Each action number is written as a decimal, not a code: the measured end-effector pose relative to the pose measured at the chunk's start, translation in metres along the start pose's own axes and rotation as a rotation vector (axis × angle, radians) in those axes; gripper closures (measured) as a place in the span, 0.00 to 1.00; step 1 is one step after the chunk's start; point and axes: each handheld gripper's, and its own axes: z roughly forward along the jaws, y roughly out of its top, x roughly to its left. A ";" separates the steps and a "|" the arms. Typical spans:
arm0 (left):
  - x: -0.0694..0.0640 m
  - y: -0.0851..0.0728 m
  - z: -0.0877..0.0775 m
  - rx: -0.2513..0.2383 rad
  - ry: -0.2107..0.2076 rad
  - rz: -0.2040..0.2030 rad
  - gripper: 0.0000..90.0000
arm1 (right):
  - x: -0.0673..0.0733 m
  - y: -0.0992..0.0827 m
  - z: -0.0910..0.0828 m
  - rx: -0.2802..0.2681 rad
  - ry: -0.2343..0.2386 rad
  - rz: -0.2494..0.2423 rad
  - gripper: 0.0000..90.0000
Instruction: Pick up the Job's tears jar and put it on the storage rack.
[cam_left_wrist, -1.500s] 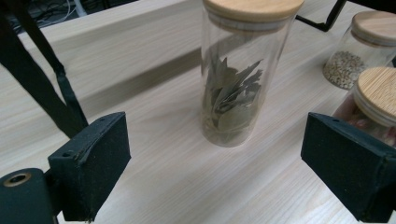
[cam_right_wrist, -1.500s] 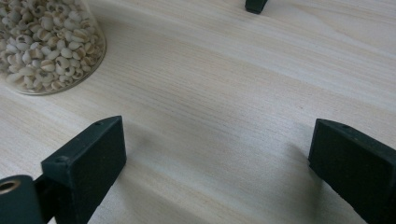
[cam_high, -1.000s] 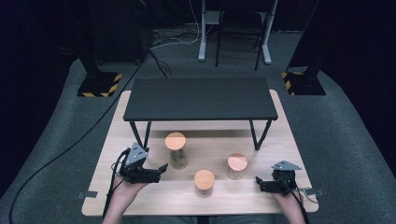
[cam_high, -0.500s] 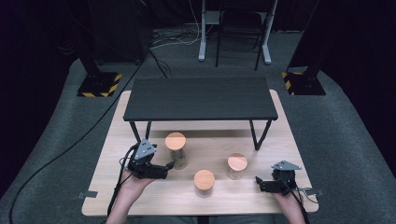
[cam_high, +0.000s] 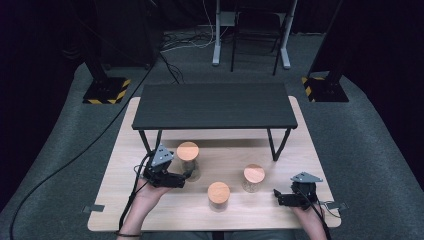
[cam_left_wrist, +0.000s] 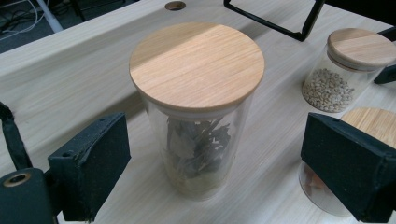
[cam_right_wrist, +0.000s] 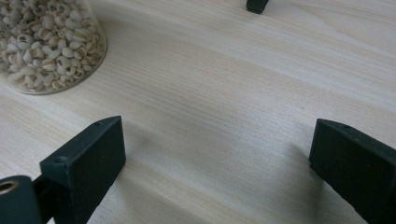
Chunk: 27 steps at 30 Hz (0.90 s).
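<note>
You have three jars on the table (cam_high: 125, 200). Your left gripper (cam_left_wrist: 212, 163) is wide open around the tall jar (cam_left_wrist: 198, 107) at far left, not touching. Your right gripper (cam_right_wrist: 219, 163) is open and empty, near right

I work at a light wooden table (cam_high: 300, 150) that stands on a grey carpeted floor (cam_high: 365, 130). A low black shelf (cam_high: 212, 105) on thin black legs stands across the far half of the table. Beyond it, dark curtains close off the room on both sides and the corners fall into shadow. Two black stands rest on the floor, left and right, each with a base (cam_high: 106, 91) edged in yellow and black stripes. A grey metal frame (cam_high: 250, 30) rises at the back, with cables (cam_high: 185, 42) lying loose beside it
</note>
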 end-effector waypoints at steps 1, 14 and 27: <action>0.000 0.000 0.000 0.000 0.000 0.000 0.08 | 0.000 0.000 0.000 0.000 0.000 0.000 0.03; -0.001 0.004 0.016 0.005 0.008 0.014 0.08 | 0.000 0.000 0.000 0.000 0.001 -0.001 0.03; -0.001 0.005 0.032 -0.014 0.030 0.037 0.11 | 0.000 0.000 0.000 0.000 0.003 -0.003 0.03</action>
